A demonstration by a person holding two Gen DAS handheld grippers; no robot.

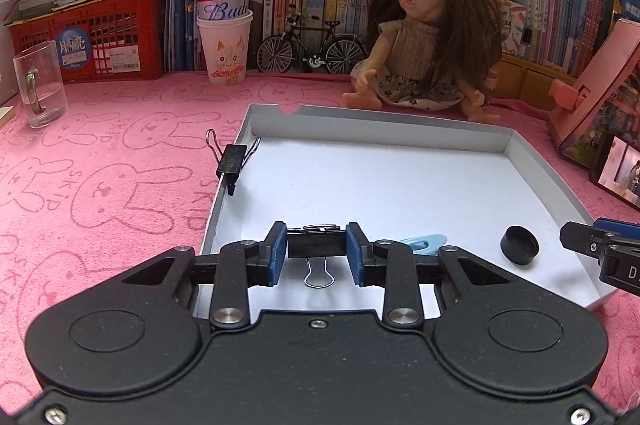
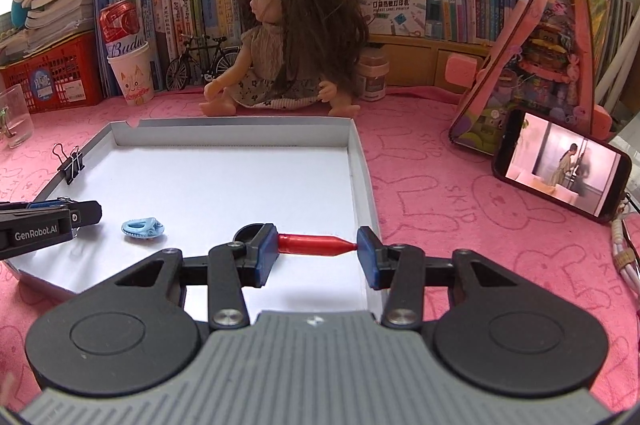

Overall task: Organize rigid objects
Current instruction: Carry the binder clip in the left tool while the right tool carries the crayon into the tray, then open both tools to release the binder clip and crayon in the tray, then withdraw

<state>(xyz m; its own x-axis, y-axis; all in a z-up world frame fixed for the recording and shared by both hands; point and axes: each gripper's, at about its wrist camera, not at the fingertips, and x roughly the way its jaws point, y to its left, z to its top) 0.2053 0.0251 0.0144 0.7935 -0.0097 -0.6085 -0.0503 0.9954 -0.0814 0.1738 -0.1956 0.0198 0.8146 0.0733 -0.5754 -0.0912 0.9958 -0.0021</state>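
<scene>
Both loaded over white box lid (image 1: 372,129): left gripper (image 1: 317,252) clamping black binder clip (image 1: 316,243); right gripper (image 2: 317,252) pinching red pen-like piece (image 2: 316,244) endwise, long axis crosswise, near right wall.

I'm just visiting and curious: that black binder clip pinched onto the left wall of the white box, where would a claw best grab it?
Grip the black binder clip by its flat black body, across its two flat sides, coming from above. The thin wire handles splay outward and would likely slip, while the body sits astride the white cardboard box wall.
</scene>
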